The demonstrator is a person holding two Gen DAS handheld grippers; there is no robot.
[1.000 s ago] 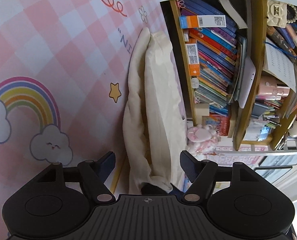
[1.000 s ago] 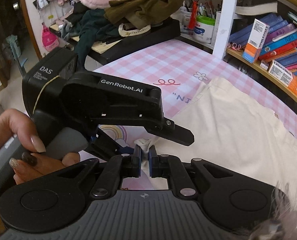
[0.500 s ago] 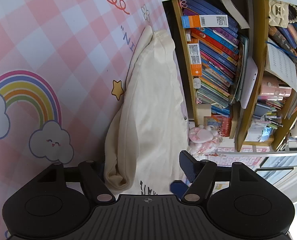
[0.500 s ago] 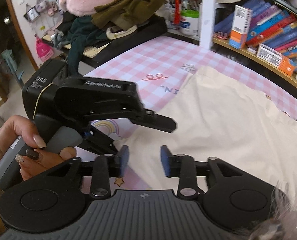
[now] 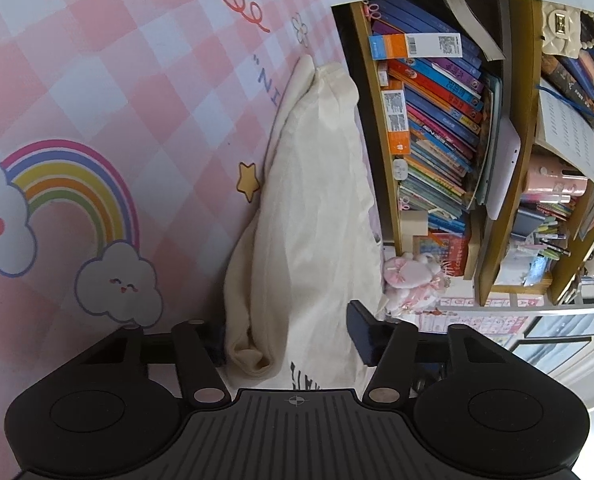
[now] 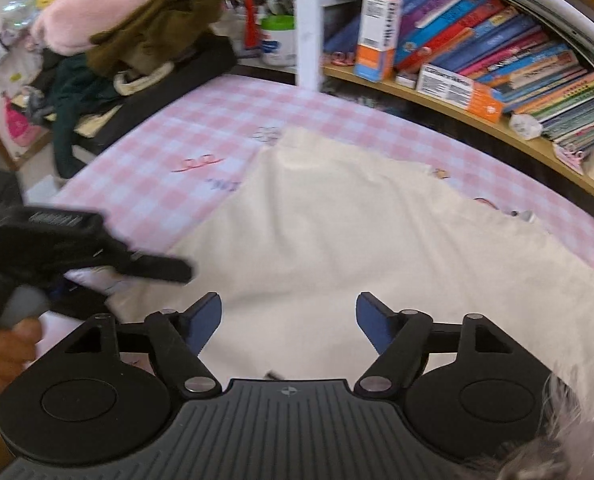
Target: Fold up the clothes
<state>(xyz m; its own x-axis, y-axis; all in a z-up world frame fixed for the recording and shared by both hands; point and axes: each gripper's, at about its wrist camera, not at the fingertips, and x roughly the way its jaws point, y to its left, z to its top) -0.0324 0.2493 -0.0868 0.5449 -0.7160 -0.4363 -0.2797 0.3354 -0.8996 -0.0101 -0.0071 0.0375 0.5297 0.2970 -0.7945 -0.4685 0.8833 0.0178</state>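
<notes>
A cream garment (image 6: pixel 357 248) lies spread on a pink checked table mat (image 5: pixel 97 80), reaching its edge beside the bookshelf (image 6: pixel 497 120). The right gripper (image 6: pixel 289 320) hovers over it, fingers wide apart and empty. The left gripper (image 5: pixel 287 332) is likewise spread, straddling a rolled fold. Only the left view shows the mat's rainbow (image 5: pixel 73 184) and letters "NI"; the garment's dark print is unreadable.

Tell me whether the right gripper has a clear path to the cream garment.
Probably yes: the right gripper hangs open just over the cream garment, with nothing between. The left gripper sits off to one side.
</notes>
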